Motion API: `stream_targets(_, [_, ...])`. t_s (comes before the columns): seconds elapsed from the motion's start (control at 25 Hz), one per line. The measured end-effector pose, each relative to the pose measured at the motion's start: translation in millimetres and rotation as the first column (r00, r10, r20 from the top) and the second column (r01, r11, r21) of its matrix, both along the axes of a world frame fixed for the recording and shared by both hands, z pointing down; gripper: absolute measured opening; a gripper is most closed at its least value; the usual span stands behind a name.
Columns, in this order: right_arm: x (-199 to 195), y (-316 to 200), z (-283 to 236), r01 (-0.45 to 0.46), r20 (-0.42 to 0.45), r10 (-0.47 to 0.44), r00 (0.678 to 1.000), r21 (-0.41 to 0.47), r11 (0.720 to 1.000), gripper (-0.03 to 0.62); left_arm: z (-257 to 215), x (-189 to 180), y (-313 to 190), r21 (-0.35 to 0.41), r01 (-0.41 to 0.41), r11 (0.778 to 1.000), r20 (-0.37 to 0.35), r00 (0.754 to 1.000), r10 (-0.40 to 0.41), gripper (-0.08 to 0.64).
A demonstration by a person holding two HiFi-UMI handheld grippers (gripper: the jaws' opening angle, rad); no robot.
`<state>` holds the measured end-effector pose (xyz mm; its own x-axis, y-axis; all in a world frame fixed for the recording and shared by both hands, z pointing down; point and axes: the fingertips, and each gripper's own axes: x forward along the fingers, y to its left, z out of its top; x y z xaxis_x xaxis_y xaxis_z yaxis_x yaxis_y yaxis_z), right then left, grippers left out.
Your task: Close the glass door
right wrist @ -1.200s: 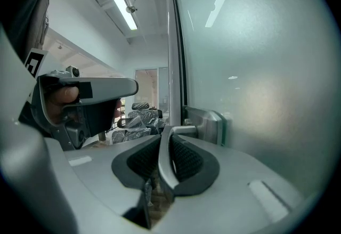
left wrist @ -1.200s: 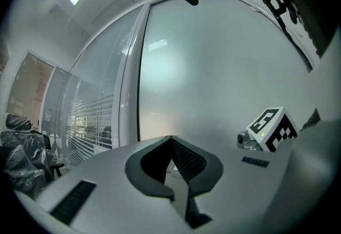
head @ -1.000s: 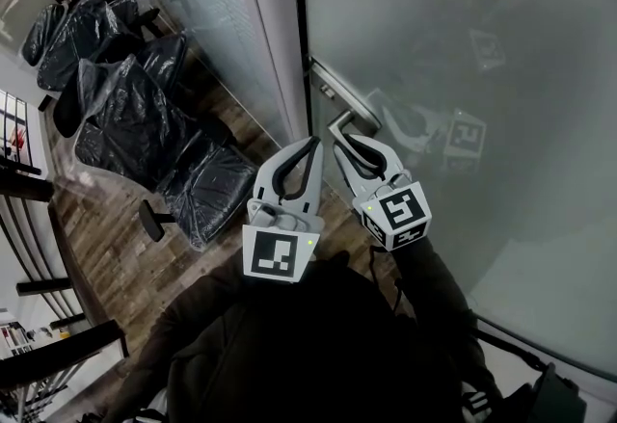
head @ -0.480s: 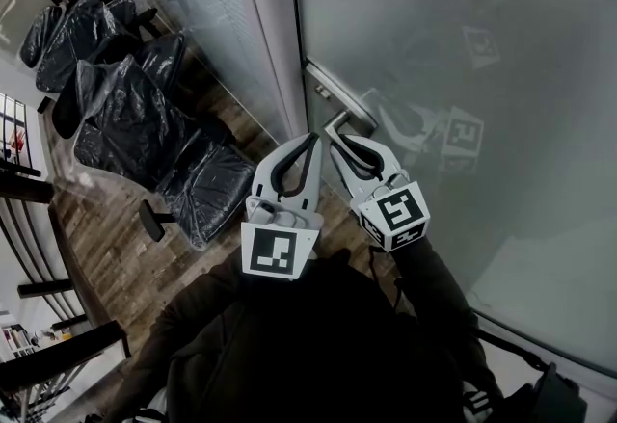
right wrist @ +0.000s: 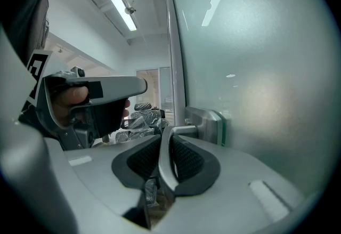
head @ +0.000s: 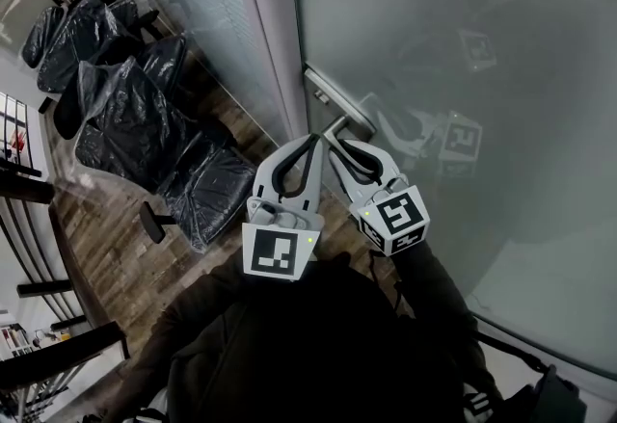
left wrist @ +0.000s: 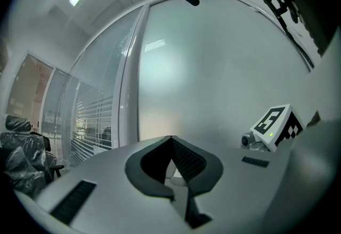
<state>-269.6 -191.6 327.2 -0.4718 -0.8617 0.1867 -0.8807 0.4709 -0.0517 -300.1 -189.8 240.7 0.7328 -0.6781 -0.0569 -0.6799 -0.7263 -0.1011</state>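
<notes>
Beside the frame (head: 262, 26), your right gripper (head: 339, 145) stays clamped on the handle (right wrist: 181, 130) and the door (head: 463, 36) has moved slightly closer, so it looks nearly closed; your left gripper (head: 312, 142) waits with fingers together, empty.

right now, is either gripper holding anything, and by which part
The right gripper is shut on the door handle, gripping its lever. The left gripper is shut on nothing.
</notes>
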Motion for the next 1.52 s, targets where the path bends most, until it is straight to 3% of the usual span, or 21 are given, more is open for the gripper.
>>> stream_targets(0.16, [-1.6, 8.1, -5.4, 0.056, -0.024, -0.056, 0.998, -0.001, 0.998, 0.086, -4.9, -4.9, -3.9, 0.001, 0.027, 1.000, -0.018, 0.999, -0.027, -0.003])
stream_targets(0.36, [3.9, 17.4, -54.9, 0.033, -0.014, -0.031, 0.999, 0.167, 0.985, 0.086, -2.7, -15.3, -10.1, -0.013, 0.067, 0.998, -0.044, 0.997, -0.068, -0.003])
stream_targets(0.44, [3.9, 19.8, -69.7, 0.019, 0.003, -0.020, 1.000, 0.195, 0.981, 0.086, -1.8, -18.3, -9.8, -0.020, 0.074, 0.997, -0.052, 0.996, -0.074, -0.003])
stream_targets(0.56, [5.5, 21.7, -80.4, -0.022, 0.035, 0.015, 0.999, 0.200, 0.980, 0.083, -4.3, -21.3, -8.5, -0.026, 0.069, 0.997, -0.055, 0.996, -0.071, -0.003])
stream_targets(0.68, [15.5, 27.0, -82.9, -0.064, 0.056, 0.054, 0.997, 0.191, 0.980, 0.004, -5.5, -12.8, -3.9, -0.038, 0.054, 0.998, -0.044, 0.997, -0.056, -0.003])
stream_targets(1.04, [24.4, 31.5, -72.5, -0.103, 0.082, 0.088, 0.993, 0.199, 0.975, 0.002, 3.4, 12.8, 0.2, -0.001, -0.006, 1.000, -0.026, 1.000, 0.006, -0.003])
stream_targets(1.52, [30.6, 31.4, -73.3, -0.123, 0.077, 0.110, 0.991, 0.198, 0.972, 0.000, 6.9, 22.1, 2.0, -0.016, -0.041, 0.999, -0.014, 0.999, 0.041, -0.003])
